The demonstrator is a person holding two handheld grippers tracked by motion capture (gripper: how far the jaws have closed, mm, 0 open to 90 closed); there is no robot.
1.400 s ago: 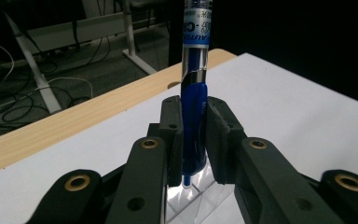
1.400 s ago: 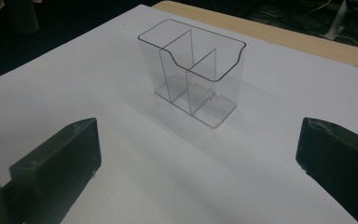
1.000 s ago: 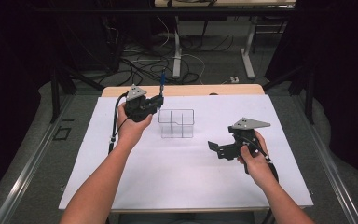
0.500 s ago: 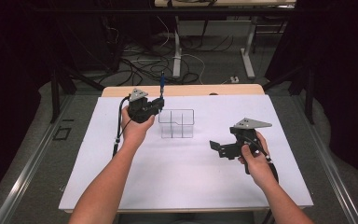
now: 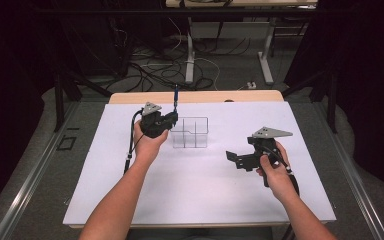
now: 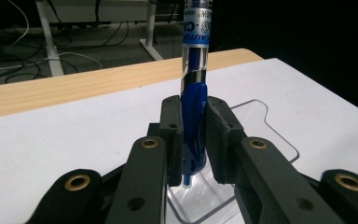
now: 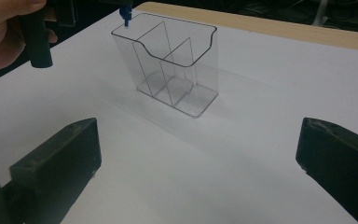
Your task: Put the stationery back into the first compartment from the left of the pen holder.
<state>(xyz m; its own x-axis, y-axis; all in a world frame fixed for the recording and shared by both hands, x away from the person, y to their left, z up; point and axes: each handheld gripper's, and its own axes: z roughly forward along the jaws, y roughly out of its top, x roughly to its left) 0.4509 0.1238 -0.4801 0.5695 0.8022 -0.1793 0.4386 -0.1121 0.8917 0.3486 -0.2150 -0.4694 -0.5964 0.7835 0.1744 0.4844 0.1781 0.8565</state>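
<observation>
Over clear organizer (image 5: 190, 132), left gripper (image 6: 193, 140) clamping blue pen (image 6: 195, 93) upright, right gripper (image 5: 235, 159) wide, empty, white mat (image 5: 205, 190) around

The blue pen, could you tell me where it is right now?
Upright in the left gripper, the blue pen hangs over the clear organizer's left end.

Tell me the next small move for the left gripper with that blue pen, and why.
Probably lower it a little further, straight down. The left gripper is shut on the blue pen, held upright with its tip just above the rim of the clear organizer, over an end compartment, not yet inside.
</observation>
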